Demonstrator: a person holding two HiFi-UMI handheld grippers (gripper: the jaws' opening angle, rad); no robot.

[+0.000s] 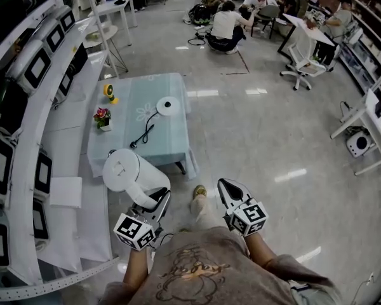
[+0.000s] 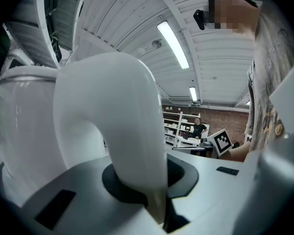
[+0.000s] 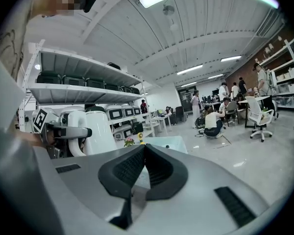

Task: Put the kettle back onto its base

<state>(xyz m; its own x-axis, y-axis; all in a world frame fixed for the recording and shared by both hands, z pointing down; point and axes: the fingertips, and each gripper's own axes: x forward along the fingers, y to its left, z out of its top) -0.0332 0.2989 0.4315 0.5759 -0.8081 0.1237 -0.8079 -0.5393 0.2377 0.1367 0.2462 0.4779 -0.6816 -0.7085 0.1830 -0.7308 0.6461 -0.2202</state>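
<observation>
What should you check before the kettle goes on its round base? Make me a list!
1. Kettle held: ok. The left gripper is shut on its handle.
2. Top of the base free: ok, nothing sits on it.
3. Kettle above the base: not ok. It hangs at the near end of the table; the base is at the far end.
4. Cord off the base's top: ok, it lies flat on the table.
5. Flower pot out of the way: ok, it stands apart at the left edge.
6. Right gripper free to help: ok, shut and empty.
</observation>
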